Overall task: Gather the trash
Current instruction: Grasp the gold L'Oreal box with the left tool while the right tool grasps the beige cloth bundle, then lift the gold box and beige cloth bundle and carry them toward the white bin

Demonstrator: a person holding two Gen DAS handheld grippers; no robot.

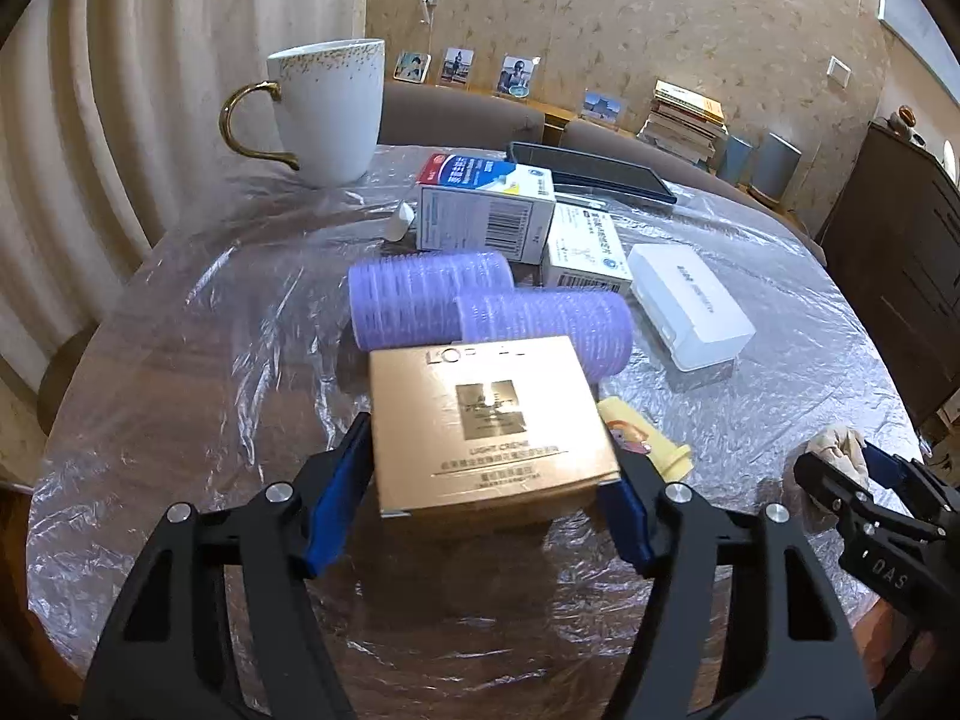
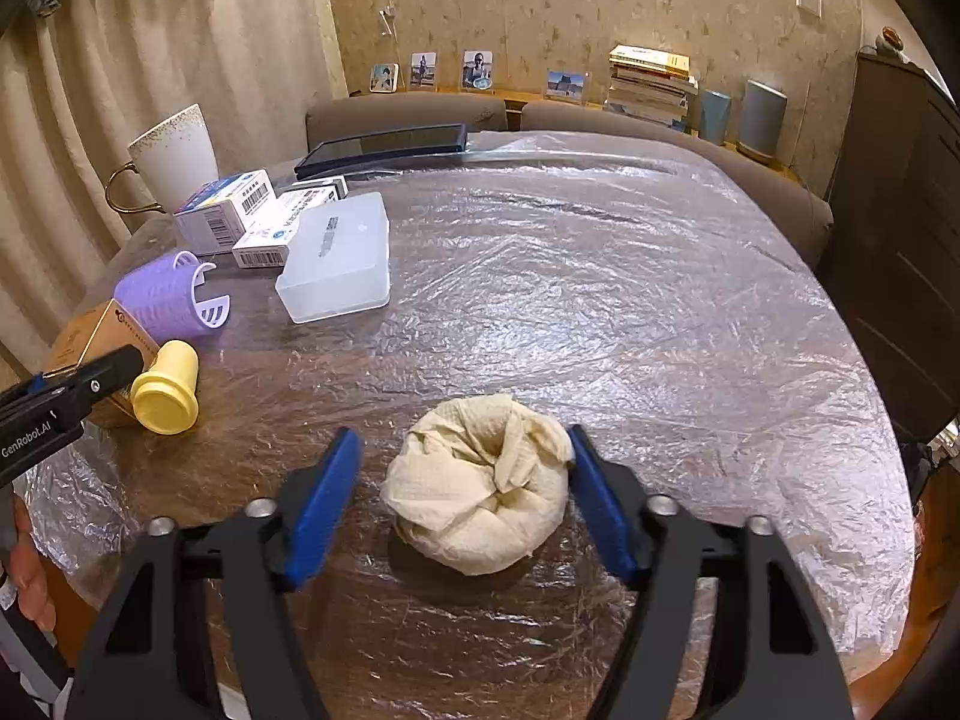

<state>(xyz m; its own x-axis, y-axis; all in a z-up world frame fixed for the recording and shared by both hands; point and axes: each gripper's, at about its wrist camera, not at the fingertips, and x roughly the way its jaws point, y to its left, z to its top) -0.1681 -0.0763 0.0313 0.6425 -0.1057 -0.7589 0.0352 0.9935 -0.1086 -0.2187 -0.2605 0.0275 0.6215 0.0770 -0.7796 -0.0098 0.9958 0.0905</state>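
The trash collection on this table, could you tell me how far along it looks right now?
Nothing looks collected yet, and no bin is in view. In hand: the left claw grips the gold box on both sides; the right claw brackets the crumpled tissue, with a gap at its left pad, so not yet gripped. Left: the yellow cap, purple rollers and medicine boxes still lie on the table.

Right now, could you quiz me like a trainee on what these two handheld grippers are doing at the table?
1. True or false: the left gripper grips the gold cardboard box.
2. What lies between the right gripper's fingers? A) crumpled beige paper towel B) yellow plastic cap C) purple hair roller
3. The white mug's handle is what colour?

Key: 1 true; 2 A; 3 gold.
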